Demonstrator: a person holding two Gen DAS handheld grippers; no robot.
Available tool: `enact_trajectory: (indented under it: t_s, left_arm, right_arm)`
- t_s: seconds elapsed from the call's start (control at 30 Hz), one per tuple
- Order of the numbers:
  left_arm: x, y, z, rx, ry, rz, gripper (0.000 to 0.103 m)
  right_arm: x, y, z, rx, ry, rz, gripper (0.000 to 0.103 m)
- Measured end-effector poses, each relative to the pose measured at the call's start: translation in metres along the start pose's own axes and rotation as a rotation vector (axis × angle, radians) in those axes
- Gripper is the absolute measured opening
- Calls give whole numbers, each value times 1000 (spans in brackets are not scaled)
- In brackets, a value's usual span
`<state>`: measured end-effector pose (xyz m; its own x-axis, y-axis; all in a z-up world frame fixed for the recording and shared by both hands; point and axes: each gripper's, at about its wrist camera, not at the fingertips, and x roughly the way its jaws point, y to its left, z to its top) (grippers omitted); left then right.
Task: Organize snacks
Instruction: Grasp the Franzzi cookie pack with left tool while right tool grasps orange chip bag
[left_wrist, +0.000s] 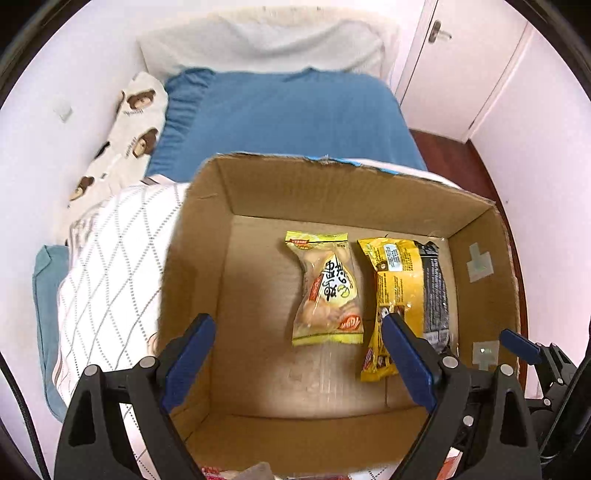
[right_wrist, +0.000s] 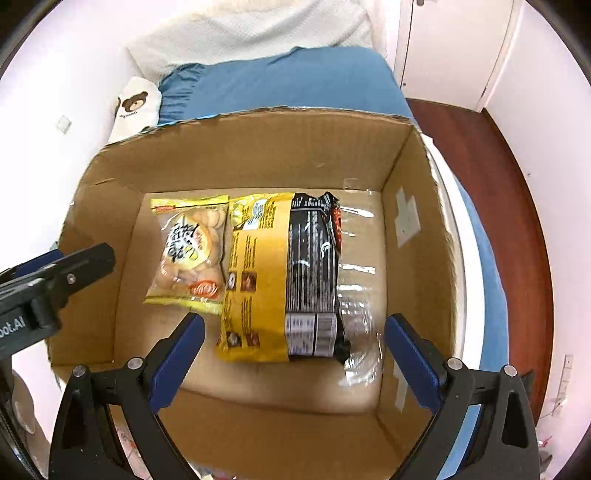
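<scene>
An open cardboard box (left_wrist: 258, 181) (right_wrist: 258, 147) sits on a bed. Inside lie a clear yellow-edged biscuit bag (left_wrist: 327, 288) (right_wrist: 190, 251) and, to its right, a yellow and black packet (left_wrist: 406, 291) (right_wrist: 284, 273), side by side on the box floor. My left gripper (left_wrist: 299, 332) is open and empty, above the near part of the box. My right gripper (right_wrist: 295, 332) is open and empty, above the near end of the yellow and black packet. The left gripper also shows in the right wrist view (right_wrist: 55, 280) at the box's left wall.
The bed has a blue sheet (left_wrist: 280, 114), a white diamond-pattern quilt (left_wrist: 110, 266), a bear-print pillow (left_wrist: 133, 129) and a white pillow (left_wrist: 258, 40). White walls, a door (left_wrist: 454, 55) and red-brown floor (right_wrist: 491, 192) lie to the right. Snack wrappers (left_wrist: 236, 470) peek below the box.
</scene>
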<state>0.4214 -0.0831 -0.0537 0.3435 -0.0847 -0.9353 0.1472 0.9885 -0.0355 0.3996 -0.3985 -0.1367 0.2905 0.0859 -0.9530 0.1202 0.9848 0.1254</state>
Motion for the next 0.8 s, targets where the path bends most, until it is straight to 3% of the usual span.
enact_trajectory:
  t_s: [0.3, 0.53, 0.6, 0.63, 0.67, 0.7, 0.8]
  left_arm:
    - [-57, -2, -35, 16, -116, -18, 92]
    - [-84, 6, -81, 10, -132, -46, 92]
    - [-82, 11, -107, 32, -115, -22, 92]
    - [-77, 14, -120, 45, -99, -10, 92]
    - [-72, 17, -132, 52, -73, 0, 92]
    - [-65, 20, -143, 50, -41, 3, 92]
    - [-31, 35, -178, -5, 104, -28, 92]
  right_arm:
    - [-72, 12, -36, -20, -147, -17, 100]
    - [-110, 11, -79, -12, -171, 59, 100]
    - [-112, 2, -101, -5, -164, 72, 99]
    - [-108, -1, -111, 1, -156, 78, 90]
    - [-104, -5, -120, 9, -145, 86, 72]
    - [-100, -11, -133, 26, -120, 98, 68]
    - [-86, -29, -165, 87, -84, 121, 67]
